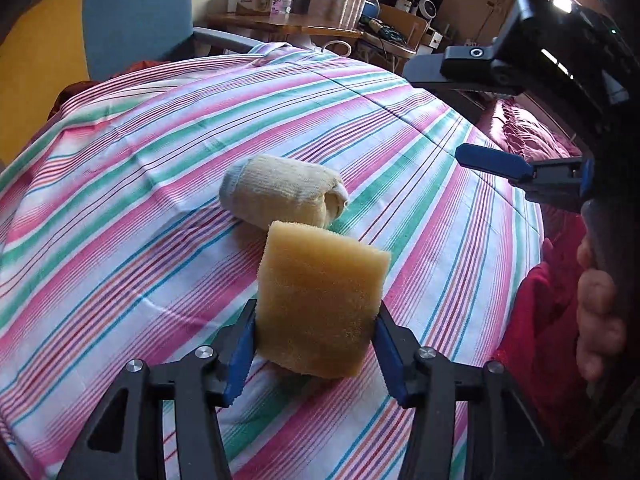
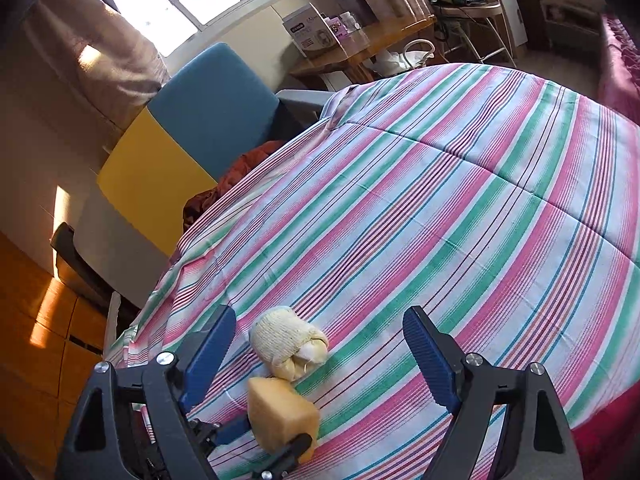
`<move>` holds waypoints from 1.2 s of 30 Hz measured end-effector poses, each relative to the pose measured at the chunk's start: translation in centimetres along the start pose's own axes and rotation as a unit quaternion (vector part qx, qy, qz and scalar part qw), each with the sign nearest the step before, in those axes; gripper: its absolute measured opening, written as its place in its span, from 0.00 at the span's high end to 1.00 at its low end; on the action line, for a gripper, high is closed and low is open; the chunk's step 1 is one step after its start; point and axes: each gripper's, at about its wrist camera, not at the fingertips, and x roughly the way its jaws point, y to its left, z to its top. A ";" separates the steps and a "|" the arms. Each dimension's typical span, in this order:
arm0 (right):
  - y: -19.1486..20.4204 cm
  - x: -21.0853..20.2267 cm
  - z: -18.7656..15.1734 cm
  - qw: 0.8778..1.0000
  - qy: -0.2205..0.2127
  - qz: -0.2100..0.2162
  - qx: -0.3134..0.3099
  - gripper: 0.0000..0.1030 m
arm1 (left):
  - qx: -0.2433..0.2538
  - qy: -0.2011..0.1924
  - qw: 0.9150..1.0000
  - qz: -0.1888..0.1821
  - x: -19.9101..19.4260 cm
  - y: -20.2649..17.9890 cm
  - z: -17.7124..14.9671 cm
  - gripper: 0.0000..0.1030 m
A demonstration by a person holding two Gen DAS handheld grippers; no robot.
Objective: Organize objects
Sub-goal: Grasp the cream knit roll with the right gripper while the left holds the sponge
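While the left tool point(image 1: 316, 344) clamps a yellow sponge point(image 1: 320, 300), the right tool point(image 2: 320, 356) gapes wide, empty, a rolled cloth point(image 1: 280, 194) at the sponge's 11 o'clock on the striped bed point(image 1: 120, 200).

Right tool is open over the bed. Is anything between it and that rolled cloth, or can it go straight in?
Partly. The left tool holds the yellow sponge right in front of the rolled cloth, on its near side. The cloth's top and far side look clear on the striped sheet, so the right tool could likely descend from above.
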 end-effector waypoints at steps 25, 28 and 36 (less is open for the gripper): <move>9.7 11.1 -2.5 0.921 0.187 -0.099 -0.327 0.16 | -0.126 -0.084 0.987 0.047 -16.4 5.7 -11.4 0.47; 9.5 12.5 -2.6 0.914 0.200 -0.116 -0.333 0.17 | -0.142 -0.090 0.984 0.051 -17.4 6.5 -12.3 0.47; 9.8 11.2 -5.3 0.912 0.200 -0.096 -0.344 0.43 | -0.204 -0.123 0.968 0.078 -21.1 9.8 -15.0 0.47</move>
